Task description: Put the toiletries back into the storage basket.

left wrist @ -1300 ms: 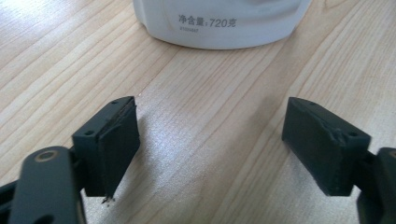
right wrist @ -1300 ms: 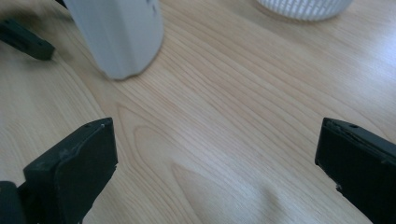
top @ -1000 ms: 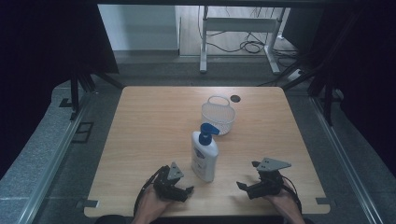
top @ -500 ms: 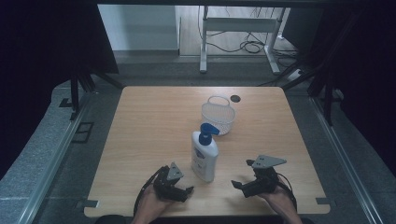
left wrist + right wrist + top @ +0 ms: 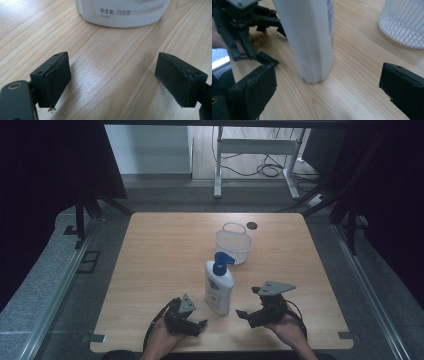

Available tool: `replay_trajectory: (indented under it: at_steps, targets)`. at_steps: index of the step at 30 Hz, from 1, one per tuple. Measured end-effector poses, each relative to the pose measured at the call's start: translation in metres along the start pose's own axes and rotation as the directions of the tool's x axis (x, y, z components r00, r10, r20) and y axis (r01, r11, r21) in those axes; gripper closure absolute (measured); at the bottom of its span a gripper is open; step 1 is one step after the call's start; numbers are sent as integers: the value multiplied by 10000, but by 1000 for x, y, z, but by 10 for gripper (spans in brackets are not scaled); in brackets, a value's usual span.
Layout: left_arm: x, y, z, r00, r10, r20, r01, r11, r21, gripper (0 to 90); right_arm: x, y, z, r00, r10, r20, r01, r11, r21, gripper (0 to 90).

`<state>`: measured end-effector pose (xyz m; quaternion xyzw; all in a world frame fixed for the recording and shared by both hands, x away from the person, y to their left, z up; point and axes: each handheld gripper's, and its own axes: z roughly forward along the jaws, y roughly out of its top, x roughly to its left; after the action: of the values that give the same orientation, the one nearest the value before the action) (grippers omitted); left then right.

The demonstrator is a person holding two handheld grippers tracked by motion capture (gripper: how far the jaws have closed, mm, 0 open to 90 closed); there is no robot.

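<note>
- Two hands come in from the near edge of the wooden table (image 5: pixel 150 270), one on each side of a white pump bottle (image 5: pixel 219 287).
- The left gripper (image 5: pixel 187 320) sits low near the table's front edge, pointing toward the bottle's bottom.
- Its jaws are spread wide and hold nothing; the bottle stands just past them.
- The right gripper (image 5: pixel 255 312) is on the bottle's other side, tipped toward it.
- Its jaws are spread wide too, with nothing between them; the bottle is near but not touched.
- The bottle stands upright, with a blue pump on top.
- A white basket (image 5: pixel 233 243) sits just behind the bottle.
</note>
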<state>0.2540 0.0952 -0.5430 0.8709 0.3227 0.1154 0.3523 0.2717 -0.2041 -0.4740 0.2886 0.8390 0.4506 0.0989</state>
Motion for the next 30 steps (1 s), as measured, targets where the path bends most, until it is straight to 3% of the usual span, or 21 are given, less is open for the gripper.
replay_trajectory:
  at_steps: [30]
  targets:
    - [0,0,0,10000,16,-17,-16,10000,51,126,19,59,30,9989,-279,-369,266,9990,-372,99]
